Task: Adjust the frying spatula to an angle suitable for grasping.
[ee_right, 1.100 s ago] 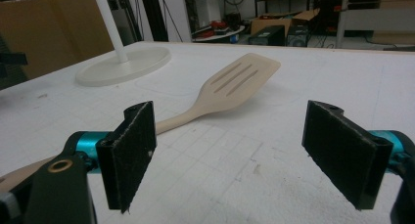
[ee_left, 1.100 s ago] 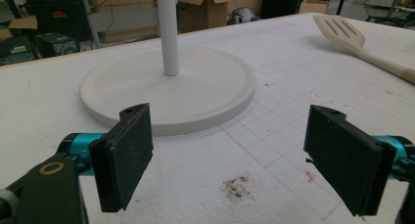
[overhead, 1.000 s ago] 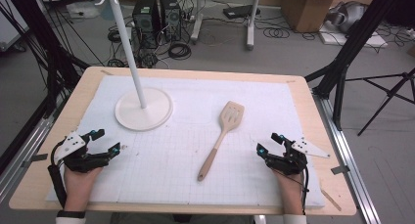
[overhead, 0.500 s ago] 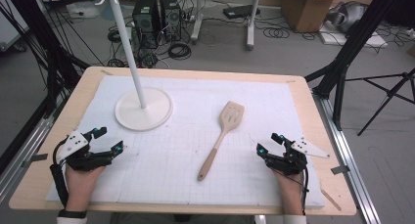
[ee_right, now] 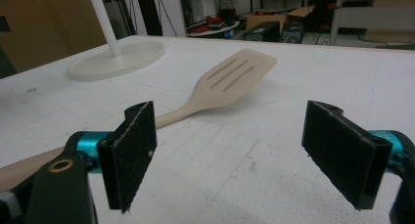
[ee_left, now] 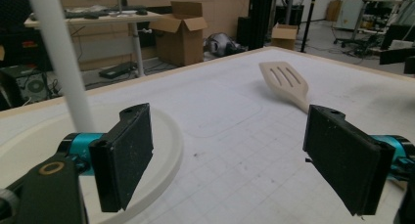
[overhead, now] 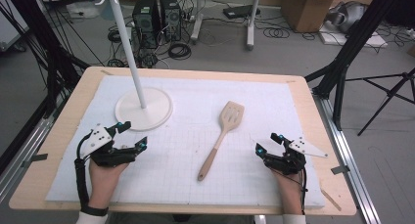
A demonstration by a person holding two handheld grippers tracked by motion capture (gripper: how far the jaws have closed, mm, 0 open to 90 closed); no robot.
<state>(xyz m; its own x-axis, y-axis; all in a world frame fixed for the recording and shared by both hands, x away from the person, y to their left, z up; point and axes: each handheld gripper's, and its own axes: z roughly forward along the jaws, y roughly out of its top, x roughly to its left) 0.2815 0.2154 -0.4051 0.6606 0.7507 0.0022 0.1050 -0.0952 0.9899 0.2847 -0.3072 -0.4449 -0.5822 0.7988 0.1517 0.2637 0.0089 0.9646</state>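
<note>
Two grippers rest low at the near edge of the tabletop (overhead: 303, 87), one at each side, and both stand with their jaws wide apart, holding nothing. Between them lies the wooden spatula (overhead: 220, 138), flat on the white mat. Its long axis runs on a diagonal: the handle end points near and slightly left, the slotted blade far and to the right.

From the right gripper (overhead: 268, 145), the spatula lies just to its left, with the handle the closest part; in the right gripper view the handle passes behind the left-hand jaw while the blade (ee_right: 235, 79) stretches away ahead. The left gripper (overhead: 131, 135) sits well apart from the spatula, close beside the round base of the white stand (overhead: 143, 109).

I'd judge the right gripper the nearer one for a pickup, and it would need to swing left so its jaws straddle the handle crosswise.
</note>
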